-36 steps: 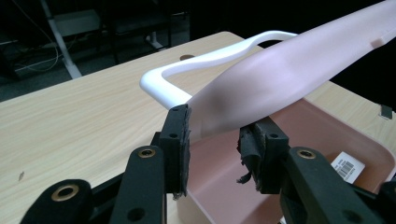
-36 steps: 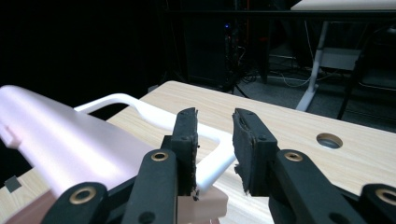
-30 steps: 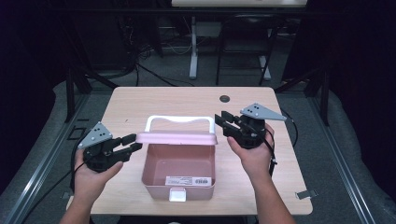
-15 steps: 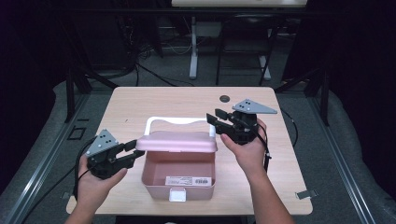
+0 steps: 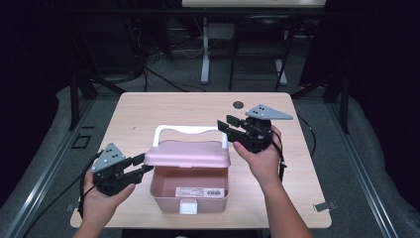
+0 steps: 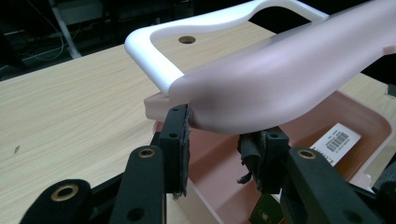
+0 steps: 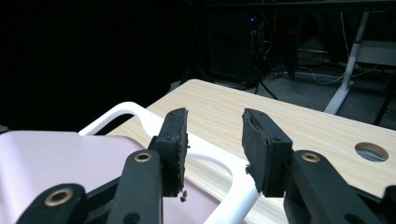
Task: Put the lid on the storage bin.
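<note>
While the pink box (image 5: 190, 191) sits near the front edge of the tabletop (image 5: 148, 111) with its lid (image 5: 188, 153) hinged partway over it, the work in hand looks like swinging that lid on or off the box, and it is caught mid-swing. The left claw (image 5: 140, 165) meets the lid at its left end: in the left gripper view the rounded pink edge (image 6: 280, 84) rests on top of the two pads (image 6: 180, 135), which stand apart beneath it rather than pinching it, so this claw is released and seems only to prop the lid. The right claw (image 5: 225, 126) hovers at the far right corner of the box, just above the white handle (image 5: 190, 131); its jaws have just been opening and now stand apart with nothing between them, the handle (image 7: 233, 196) passing below the pads in the right gripper view. Inside the box a white label (image 5: 205, 192) lies on the floor, and a white latch (image 5: 188, 207) shows on the front wall. Whether the lid is bound up or down I cannot tell from its tilt alone. My judgement is that the next move calls for one claw to take real charge of the lid, since a propped edge can slip off the pads; the right claw would need to come down and clench on the handle or the lid's rim, then guide the swing slowly while the box stays put.
</note>
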`<control>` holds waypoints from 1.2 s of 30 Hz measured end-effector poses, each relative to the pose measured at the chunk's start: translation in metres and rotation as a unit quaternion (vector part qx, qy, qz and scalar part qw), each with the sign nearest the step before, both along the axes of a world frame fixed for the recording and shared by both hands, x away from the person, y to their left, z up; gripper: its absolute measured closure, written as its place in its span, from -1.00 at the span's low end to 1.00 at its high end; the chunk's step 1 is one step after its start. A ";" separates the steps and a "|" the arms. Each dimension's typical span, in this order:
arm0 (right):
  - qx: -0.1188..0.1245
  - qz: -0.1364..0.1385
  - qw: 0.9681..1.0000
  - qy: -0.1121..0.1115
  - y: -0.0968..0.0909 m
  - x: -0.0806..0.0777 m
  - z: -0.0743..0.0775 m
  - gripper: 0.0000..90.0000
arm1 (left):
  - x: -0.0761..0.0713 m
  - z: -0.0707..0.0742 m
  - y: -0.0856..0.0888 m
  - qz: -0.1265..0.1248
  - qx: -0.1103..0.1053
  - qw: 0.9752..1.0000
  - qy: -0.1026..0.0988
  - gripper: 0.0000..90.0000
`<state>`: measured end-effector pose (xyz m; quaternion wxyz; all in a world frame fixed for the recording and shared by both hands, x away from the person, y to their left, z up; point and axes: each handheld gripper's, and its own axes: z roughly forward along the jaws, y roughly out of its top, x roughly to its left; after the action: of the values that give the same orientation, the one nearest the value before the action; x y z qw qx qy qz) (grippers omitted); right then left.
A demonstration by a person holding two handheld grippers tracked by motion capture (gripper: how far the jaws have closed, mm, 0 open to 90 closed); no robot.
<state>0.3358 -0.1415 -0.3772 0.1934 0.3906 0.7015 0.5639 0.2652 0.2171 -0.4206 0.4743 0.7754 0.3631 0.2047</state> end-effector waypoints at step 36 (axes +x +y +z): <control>0.002 -0.010 1.000 0.004 -0.006 0.001 -0.002 0.33 | -0.019 -0.016 0.008 -0.007 -0.002 1.000 0.012 0.50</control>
<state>0.3366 -0.1479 -0.3789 0.1951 0.4000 0.6971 0.5621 0.2460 0.2250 -0.4362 0.4729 0.7794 0.3638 0.1910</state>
